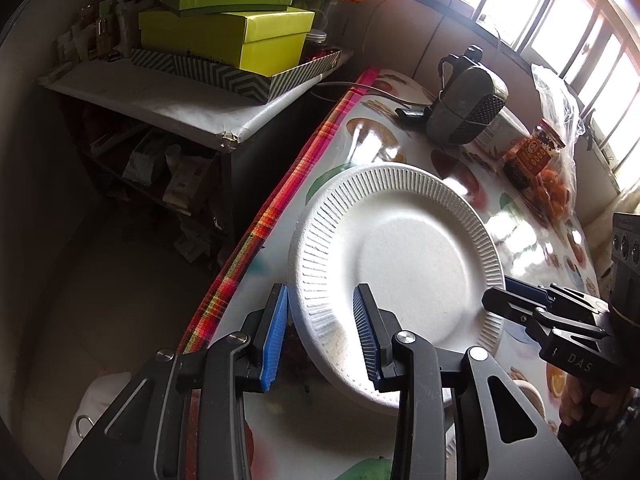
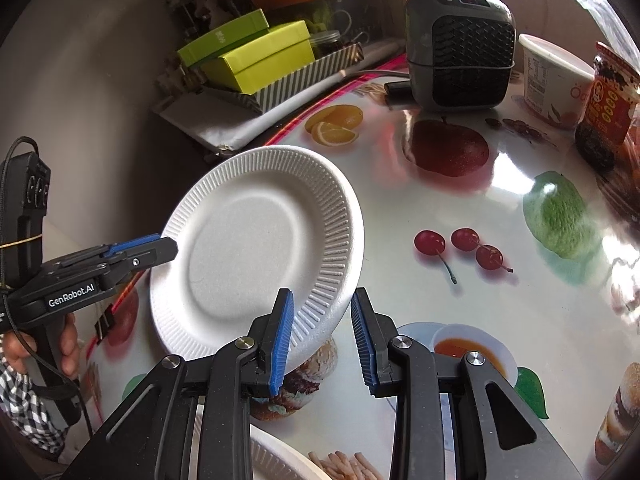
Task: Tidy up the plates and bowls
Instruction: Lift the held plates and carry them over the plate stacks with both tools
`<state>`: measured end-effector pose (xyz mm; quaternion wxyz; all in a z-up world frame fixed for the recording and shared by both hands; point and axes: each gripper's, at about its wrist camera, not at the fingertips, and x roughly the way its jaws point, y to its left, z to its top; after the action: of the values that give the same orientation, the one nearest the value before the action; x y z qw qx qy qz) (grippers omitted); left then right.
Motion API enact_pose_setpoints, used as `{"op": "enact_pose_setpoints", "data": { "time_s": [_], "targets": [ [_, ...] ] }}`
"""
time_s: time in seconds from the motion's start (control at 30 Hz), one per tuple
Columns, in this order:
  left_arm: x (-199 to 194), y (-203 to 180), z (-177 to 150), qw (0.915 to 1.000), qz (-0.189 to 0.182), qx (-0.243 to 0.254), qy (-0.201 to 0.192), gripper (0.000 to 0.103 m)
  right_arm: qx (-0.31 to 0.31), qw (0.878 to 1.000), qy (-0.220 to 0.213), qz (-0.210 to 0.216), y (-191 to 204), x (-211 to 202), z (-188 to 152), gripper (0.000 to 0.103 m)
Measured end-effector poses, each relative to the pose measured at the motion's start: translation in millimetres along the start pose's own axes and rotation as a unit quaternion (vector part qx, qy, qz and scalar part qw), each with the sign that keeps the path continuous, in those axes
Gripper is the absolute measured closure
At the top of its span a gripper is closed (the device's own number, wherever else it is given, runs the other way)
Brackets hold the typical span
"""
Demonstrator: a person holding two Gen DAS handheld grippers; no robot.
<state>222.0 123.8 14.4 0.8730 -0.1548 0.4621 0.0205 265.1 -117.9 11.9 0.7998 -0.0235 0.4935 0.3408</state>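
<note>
A white ribbed paper plate point(image 1: 400, 256) point(image 2: 248, 240) hangs tilted just over the fruit-print table point(image 2: 460, 208), held from two sides. My left gripper point(image 1: 320, 320) is shut on its near-left rim, one blue pad under the edge and one on top. In the right wrist view that left gripper point(image 2: 160, 248) pinches the plate's left edge. My right gripper point(image 2: 322, 332) is shut on the lower right rim; in the left wrist view this right gripper point(image 1: 500, 300) shows at the plate's right edge. A second white plate point(image 2: 272, 460) lies on the table below my right gripper.
A grey desk fan point(image 2: 460, 48), a white tub point(image 2: 552, 76) and a dark sauce jar point(image 2: 608, 112) stand at the table's back. A bag of oranges point(image 1: 556, 184) lies near the window. Green boxes point(image 1: 224, 32) sit on a shelf beyond the plaid table edge point(image 1: 256, 232).
</note>
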Motion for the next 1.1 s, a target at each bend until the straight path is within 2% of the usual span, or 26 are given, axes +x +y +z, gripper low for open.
{"op": "enact_pose_setpoints", "data": {
  "time_s": [1.1],
  "targets": [
    [-47.8, -31.3, -38.4, 0.9986, -0.028, 0.039, -0.022, 0.068, -0.003, 0.999, -0.032, -0.026, 18.7, -68.0, -52.7, 0.074]
  ]
}}
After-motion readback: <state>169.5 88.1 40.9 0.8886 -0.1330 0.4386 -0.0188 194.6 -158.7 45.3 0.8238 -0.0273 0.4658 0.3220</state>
